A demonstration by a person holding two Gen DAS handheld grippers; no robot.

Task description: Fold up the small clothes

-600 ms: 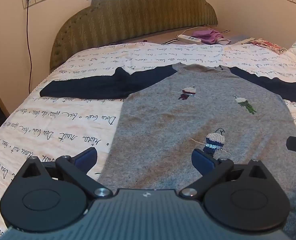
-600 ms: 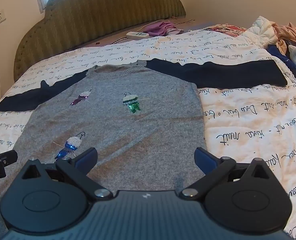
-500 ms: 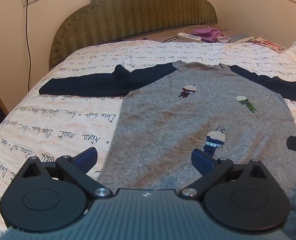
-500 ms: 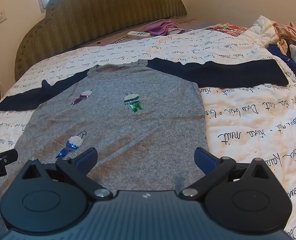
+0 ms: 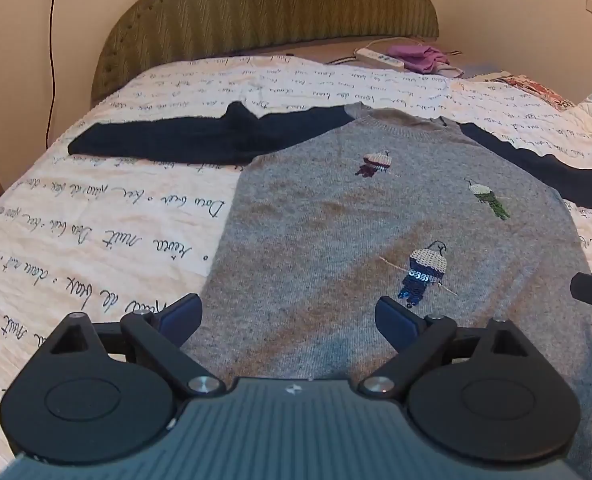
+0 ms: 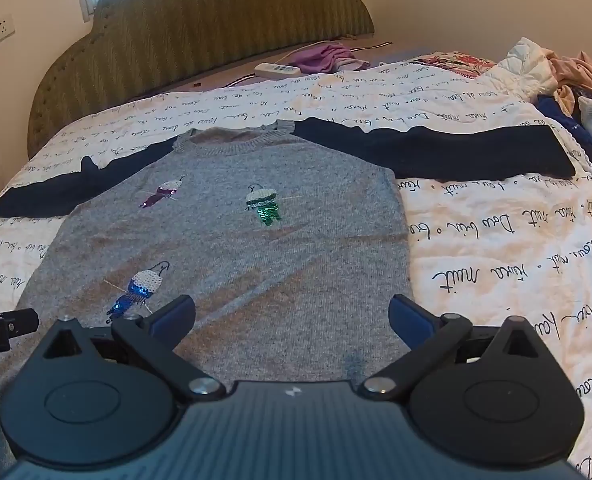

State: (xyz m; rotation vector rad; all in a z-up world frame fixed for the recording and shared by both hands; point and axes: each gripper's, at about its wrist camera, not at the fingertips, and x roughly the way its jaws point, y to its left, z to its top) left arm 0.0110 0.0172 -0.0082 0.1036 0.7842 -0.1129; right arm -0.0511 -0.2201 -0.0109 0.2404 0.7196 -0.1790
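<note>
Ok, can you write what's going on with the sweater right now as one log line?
stage: before first fold | sweater: flat on bed, sleeves spread | left gripper: open, holding nothing | right gripper: open, holding nothing

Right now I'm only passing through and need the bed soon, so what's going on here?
A person holds a gripper in each hand over a grey sweater with navy sleeves, spread flat, front up, on the bed. The left gripper and right gripper are both open near the hem, holding nothing. Both sleeves lie stretched out sideways, so no fold shows yet.
</note>
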